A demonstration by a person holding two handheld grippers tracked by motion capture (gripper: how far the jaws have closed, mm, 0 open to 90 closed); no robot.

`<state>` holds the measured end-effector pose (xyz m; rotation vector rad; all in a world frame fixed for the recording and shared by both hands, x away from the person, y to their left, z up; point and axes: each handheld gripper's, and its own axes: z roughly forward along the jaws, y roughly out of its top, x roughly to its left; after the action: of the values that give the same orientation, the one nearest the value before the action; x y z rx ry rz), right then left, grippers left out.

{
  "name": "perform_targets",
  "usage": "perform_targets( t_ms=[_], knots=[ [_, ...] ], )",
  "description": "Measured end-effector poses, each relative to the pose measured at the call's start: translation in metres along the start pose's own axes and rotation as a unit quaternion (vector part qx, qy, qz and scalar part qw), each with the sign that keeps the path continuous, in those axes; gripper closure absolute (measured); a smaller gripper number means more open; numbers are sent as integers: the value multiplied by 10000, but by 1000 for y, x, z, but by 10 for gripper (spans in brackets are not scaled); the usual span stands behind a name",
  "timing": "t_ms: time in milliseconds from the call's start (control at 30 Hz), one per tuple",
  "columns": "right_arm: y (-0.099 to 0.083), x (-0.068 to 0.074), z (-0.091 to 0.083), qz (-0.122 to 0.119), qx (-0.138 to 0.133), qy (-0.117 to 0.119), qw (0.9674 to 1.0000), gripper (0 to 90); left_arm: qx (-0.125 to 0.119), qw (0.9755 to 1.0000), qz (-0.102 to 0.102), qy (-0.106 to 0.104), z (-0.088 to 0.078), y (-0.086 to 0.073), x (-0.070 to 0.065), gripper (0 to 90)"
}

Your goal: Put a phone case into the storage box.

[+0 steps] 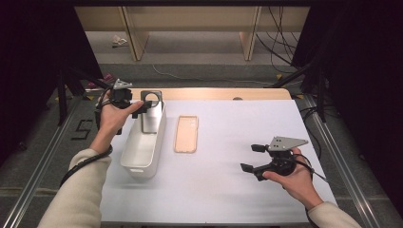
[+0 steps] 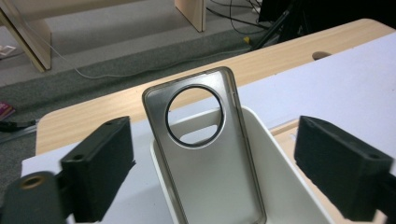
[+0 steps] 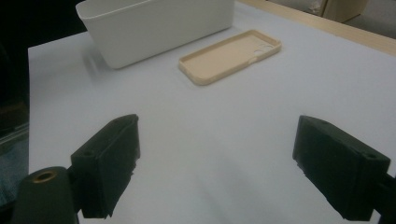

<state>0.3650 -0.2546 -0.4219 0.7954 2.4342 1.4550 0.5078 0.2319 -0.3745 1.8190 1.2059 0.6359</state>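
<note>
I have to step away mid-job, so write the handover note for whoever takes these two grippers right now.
Left gripper: jaws open, nothing held, at the far end of the white plastic bin.
Right gripper: jaws open, empty, over bare white tabletop at the right.
Grey translucent phone case with a round camera hole: stands upright in the bin, leaning on its far wall, free of the jaws.
Beige phone case: lies flat on the table just right of the bin.
Done: grey case is in the bin.
Left: probably the beige case goes in next; the right gripper looks free for it.
</note>
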Motion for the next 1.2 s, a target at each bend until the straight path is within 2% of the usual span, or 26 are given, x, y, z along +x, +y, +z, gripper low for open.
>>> perform_targets(
  t_ms=[167, 333, 467, 700, 867, 933, 1033, 1167, 1200],
  knots=[
    [0, 1, 1, -2, 4, 6, 10000, 156, -42, 9998, 159, -79, -14, -6, -13, 6],
    [0, 1, 1, -1, 11, 0, 10000, 156, -152, 9989, 309, -315, -26, -10, -33, 0],
    [0, 1, 0, -1, 15, -7, 10000, 156, -253, 9978, 391, -476, -35, -20, -52, 0],
    [0, 0, -1, 17, 6, -22, 10000, 156, -286, 9933, 512, -996, -48, -48, -85, 0],
    [0, 0, 0, 24, 3, -15, 10000, 156, -392, 9901, 755, -1121, -56, -62, -103, 0],
    [1, 0, 0, 10, 9, -8, 10000, 156, -411, 9890, 799, -1178, -59, -64, -108, 0],
    [1, 0, 0, 21, -6, -24, 10000, 157, -563, 9871, 840, -1239, -65, -72, -117, 0],
    [1, -1, -1, 22, -13, -25, 10000, 157, -614, 9840, 1126, -1239, -70, -83, -126, 0],
    [1, -1, -1, 28, -17, -19, 10000, 156, -617, 9837, 1144, -1244, -71, -85, -127, 0]
  ],
)
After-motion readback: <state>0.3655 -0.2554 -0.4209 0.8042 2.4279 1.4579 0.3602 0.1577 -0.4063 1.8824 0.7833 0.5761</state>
